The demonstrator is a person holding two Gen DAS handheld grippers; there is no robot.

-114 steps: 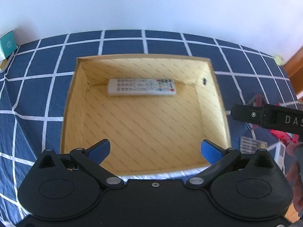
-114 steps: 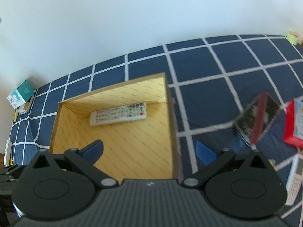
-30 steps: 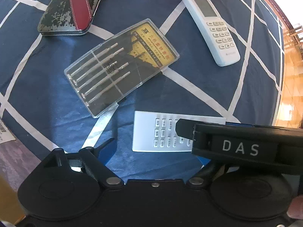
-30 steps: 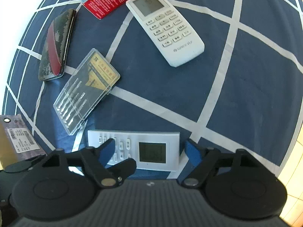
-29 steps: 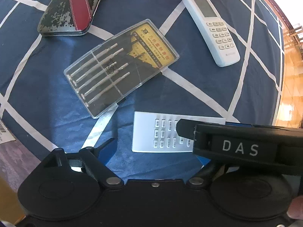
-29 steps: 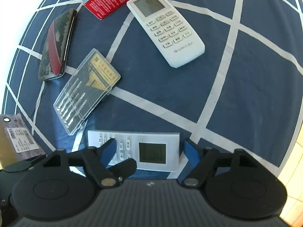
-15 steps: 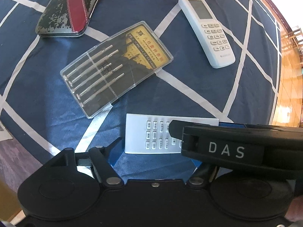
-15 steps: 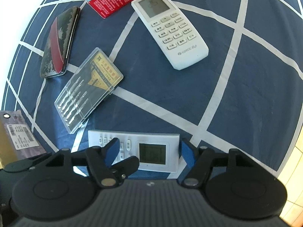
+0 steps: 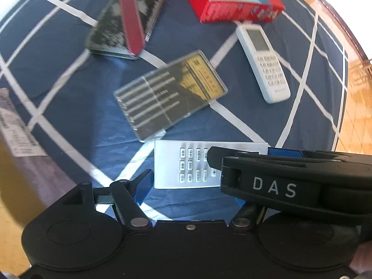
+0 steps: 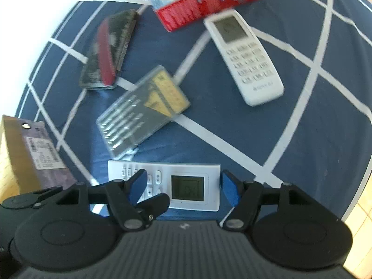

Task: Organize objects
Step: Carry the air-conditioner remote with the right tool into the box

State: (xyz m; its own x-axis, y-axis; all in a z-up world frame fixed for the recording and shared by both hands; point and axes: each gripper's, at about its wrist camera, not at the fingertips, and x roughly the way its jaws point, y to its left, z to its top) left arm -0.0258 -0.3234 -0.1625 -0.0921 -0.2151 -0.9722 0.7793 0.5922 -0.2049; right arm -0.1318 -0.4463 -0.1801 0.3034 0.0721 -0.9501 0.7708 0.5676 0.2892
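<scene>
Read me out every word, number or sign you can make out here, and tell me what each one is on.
"DAS": white letters on the black right gripper.
"+": on one button of the flat silver remote.
Too blurred or small to read: the red cardboard box, the white remote's buttons and brand, the clear plastic screwdriver case's yellow card, the storage box's white sticker.

Both grippers matte black: twin round discs, silver pivot screws on link arms, blue fingers (image 10: 229, 187). Left gripper (image 9: 193, 182) smooth housing; right gripper (image 10: 183, 186) ribbed grey housing, white "DAS" lettering on side.
</scene>
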